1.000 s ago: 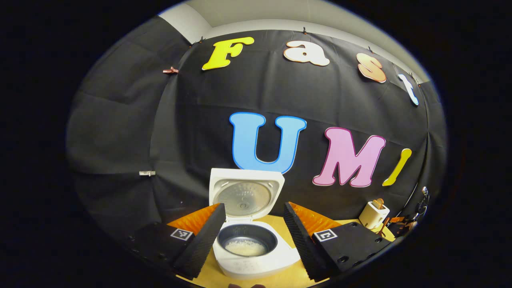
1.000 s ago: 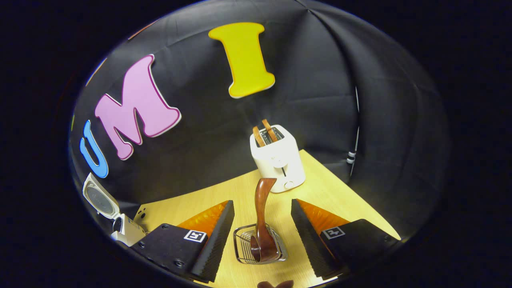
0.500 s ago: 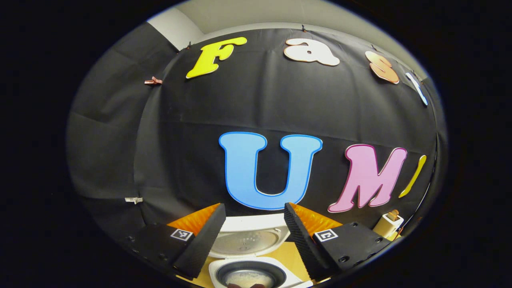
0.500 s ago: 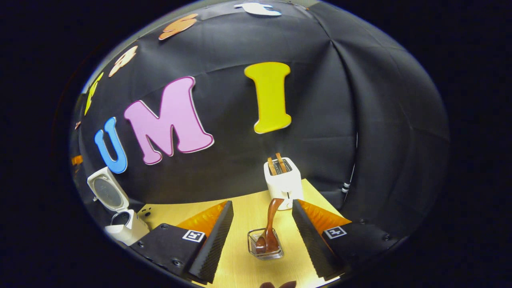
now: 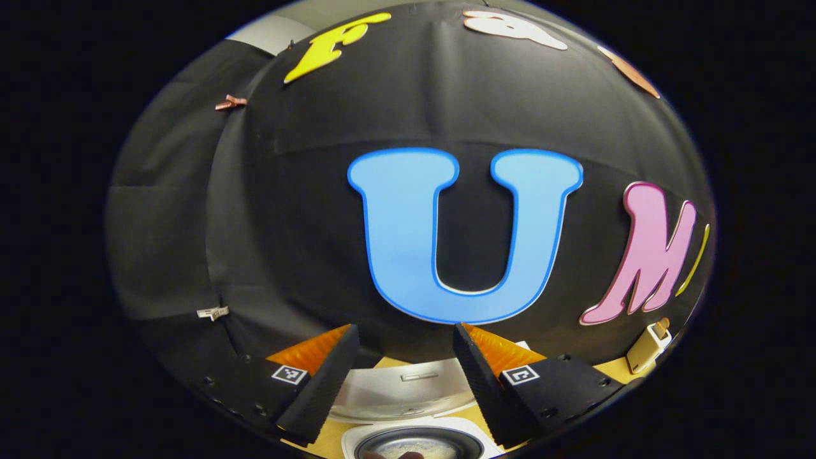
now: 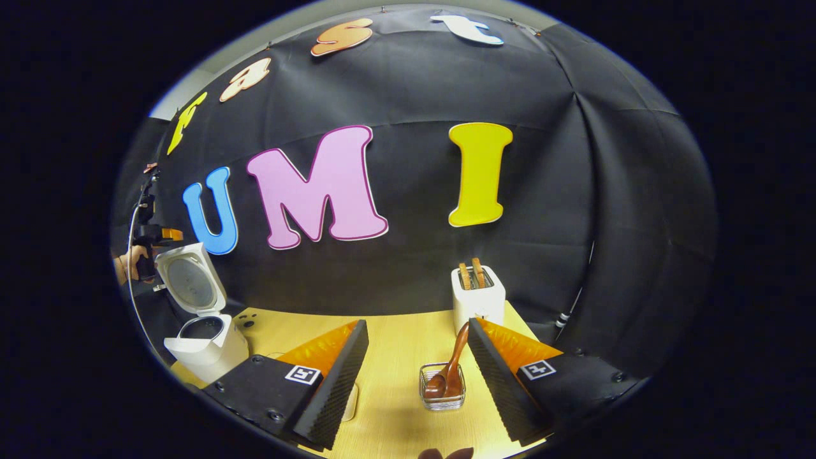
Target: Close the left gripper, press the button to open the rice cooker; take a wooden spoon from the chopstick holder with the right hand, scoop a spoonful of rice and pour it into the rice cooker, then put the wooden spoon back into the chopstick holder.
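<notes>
Resting in the chopstick holder [image 6: 442, 386], the wooden spoon [image 6: 450, 372] looks returned; rice cooker [image 6: 203, 331] stands open at left. Right gripper [image 6: 413, 376] and left gripper [image 5: 401, 376] both hang spread, empty. Nothing left but pulling clear, I'd say.

From my remote station I read these surfaces: the white rice cooker [image 6: 207, 347] is smooth, glossy plastic, its open lid [image 6: 189, 280] lined with dull grey metal. The brown wooden spoon [image 6: 450, 373] looks polished and faintly shiny. The small wire chopstick holder [image 6: 442, 387] is bright metal. The pale wooden table [image 6: 395, 331] is smooth and matt; the white toaster [image 6: 478, 298] is satin plastic.
</notes>
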`<state>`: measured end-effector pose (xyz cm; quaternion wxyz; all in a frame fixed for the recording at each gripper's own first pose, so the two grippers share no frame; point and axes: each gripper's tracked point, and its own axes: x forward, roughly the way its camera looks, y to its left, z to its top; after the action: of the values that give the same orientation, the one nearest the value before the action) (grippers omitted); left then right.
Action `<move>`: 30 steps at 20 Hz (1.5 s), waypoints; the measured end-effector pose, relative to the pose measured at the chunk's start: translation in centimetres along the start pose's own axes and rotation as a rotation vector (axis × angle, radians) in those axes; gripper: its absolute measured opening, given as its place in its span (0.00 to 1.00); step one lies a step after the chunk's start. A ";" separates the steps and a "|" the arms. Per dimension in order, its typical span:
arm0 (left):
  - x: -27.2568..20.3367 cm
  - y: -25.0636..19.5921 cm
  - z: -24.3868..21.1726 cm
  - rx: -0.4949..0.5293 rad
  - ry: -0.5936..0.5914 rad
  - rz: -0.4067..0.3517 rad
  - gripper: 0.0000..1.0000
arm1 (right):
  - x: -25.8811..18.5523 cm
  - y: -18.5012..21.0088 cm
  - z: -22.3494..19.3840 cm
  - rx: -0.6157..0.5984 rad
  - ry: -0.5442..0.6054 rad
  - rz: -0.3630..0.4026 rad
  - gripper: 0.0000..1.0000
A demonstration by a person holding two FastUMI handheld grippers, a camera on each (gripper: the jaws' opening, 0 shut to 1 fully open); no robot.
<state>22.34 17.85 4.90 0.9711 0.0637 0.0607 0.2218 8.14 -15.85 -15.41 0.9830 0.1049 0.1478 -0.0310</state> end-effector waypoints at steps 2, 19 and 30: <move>-0.1 0.2 -0.6 0.005 0.028 0.013 0.95 | 0.0 0.6 0.5 -0.014 -0.008 0.016 0.97; -15.5 -4.2 -15.6 -0.058 0.256 -0.044 0.96 | 1.9 4.4 1.3 -0.023 -0.052 0.101 0.97; -17.0 -5.0 -22.5 -0.023 0.405 -0.047 0.99 | 1.6 5.3 0.2 -0.047 -0.017 0.134 0.97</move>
<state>5.99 8.11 -16.50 0.9447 0.0053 0.2535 0.2079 10.21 -10.73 -14.68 0.9862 0.0913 0.1328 0.0376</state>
